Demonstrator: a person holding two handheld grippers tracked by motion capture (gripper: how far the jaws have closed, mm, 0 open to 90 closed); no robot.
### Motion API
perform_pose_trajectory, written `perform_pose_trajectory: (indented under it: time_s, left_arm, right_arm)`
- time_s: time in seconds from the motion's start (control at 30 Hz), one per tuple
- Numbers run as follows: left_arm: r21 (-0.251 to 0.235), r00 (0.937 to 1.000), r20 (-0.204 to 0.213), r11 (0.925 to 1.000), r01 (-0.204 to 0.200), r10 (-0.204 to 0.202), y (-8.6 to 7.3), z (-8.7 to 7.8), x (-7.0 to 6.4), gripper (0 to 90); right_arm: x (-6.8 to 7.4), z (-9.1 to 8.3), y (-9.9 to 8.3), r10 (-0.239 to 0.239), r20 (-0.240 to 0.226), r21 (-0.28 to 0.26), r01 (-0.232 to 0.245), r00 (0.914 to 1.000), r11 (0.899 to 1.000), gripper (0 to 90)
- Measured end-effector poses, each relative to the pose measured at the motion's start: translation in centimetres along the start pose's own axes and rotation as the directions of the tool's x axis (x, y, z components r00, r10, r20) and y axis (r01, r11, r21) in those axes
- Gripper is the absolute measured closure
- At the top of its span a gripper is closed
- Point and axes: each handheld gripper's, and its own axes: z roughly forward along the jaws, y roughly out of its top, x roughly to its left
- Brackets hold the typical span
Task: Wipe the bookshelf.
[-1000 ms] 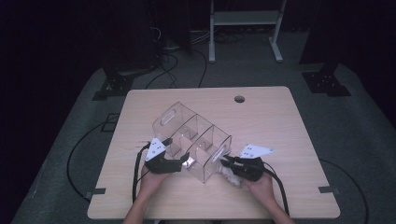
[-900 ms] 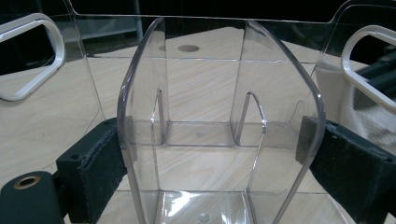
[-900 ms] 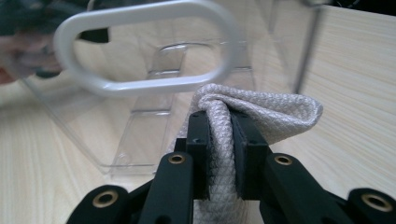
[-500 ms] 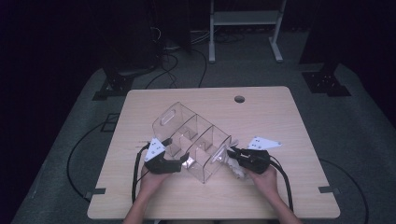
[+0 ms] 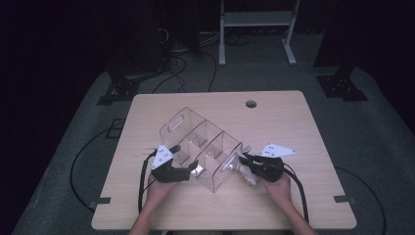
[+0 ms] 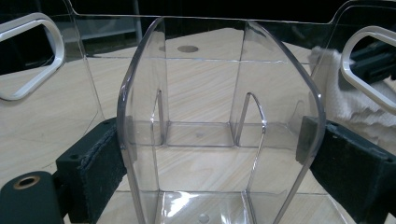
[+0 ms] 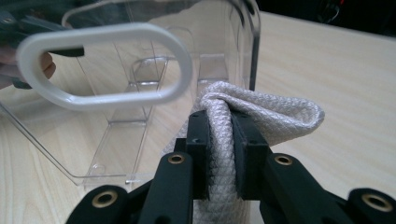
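On the tabletop [image 5: 274, 112], at the centre of the frame, our left tool [image 5: 177, 172] clamps a wall of the clear divided organizer [image 5: 200, 147] while our right tool [image 7: 219, 140] pinches the white cloth [image 7: 266, 116] against its lower-right end, so we judge wiping is underway, needing firm, steady strokes next.

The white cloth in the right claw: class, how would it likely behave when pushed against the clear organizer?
The white cloth probably flops: it folds and bulges around the right claw. Its woven surface likely grips rather than slips. The clear organizer looks light and might slide, but the left claw clamps it.
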Motion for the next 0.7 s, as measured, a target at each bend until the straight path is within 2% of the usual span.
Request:
perform_pose_trajectory:
  time_s: [0.1, 0.2, 0.33, 0.5, 0.63, 0.7]
  left_arm:
    - [-0.001, 1.0, 0.0, 1.0, 0.0, 0.0, 0.0, 0.0, 0.0, 8.7]
    - [0.0, 1.0, -0.001, 1.0, 0.0, 0.0, 0.0, 0.0, 0.0, 8.7]
    - [-0.003, 1.0, -0.002, 1.0, 0.002, -0.002, 0.0, 0.0, 0.0, 8.6]
    - [0.0, 1.0, -0.005, 1.0, 0.003, -0.003, 0.0, -0.1, 0.1, 8.7]
    - [-0.003, 1.0, -0.008, 1.0, 0.003, -0.003, 0.0, -0.1, 0.1, 8.6]
    - [-0.005, 1.0, -0.007, 1.0, 0.003, -0.003, -0.1, -0.1, 0.1, 8.6]
  right_arm:
    - [-0.1, 0.1, -0.2, 0.0, -0.004, 0.0, 0.0, 1.0, 1.0, 78.0]
    - [-0.5, 0.9, -1.3, 0.015, 0.002, 0.048, -0.015, 0.9999, 0.999, 77.9]
    - [-0.6, 1.2, -1.8, 0.033, 0.003, 0.063, -0.034, 0.9994, 0.997, 77.9]
    - [0.5, 1.8, -2.0, -0.007, -0.03, 0.085, 0.01, 0.9995, 0.996, 77.8]
    - [-0.6, 1.9, -2.1, 0.028, -0.008, 0.096, -0.027, 0.9996, 0.995, 77.6]
    - [-0.4, 2.2, -2.3, 0.031, -0.025, 0.116, -0.028, 0.9992, 0.993, 77.7]
